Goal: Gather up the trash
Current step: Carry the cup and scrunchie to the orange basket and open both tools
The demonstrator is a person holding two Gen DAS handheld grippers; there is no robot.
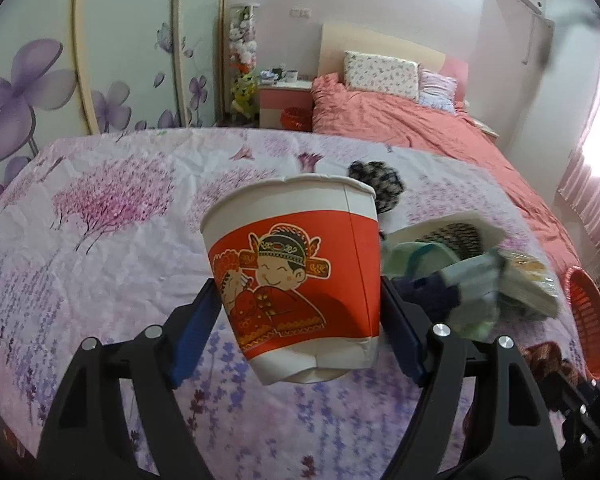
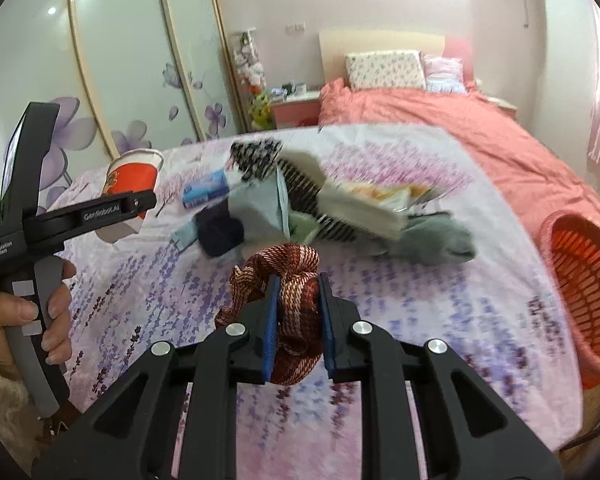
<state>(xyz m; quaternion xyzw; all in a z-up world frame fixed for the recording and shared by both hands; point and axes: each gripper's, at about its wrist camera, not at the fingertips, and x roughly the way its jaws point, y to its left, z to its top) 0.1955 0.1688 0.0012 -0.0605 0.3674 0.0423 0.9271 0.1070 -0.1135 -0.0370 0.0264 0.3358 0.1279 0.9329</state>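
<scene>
A red-and-white paper cup with a cartoon figure is clamped by its sides in my left gripper; it is tilted, dented at the bottom and held above the flowered tablecloth. The right wrist view shows the same cup in the left gripper, with a person's hand on the handle. My right gripper is shut on a bunched red-brown woven cloth. Behind it lies a pile with a blue packet, a dark sock, a grey sock and a snack wrapper.
An orange plastic basket stands at the table's right edge and shows as the basket in the left wrist view. A bed with a pink quilt lies beyond. A flowered wardrobe is to the left.
</scene>
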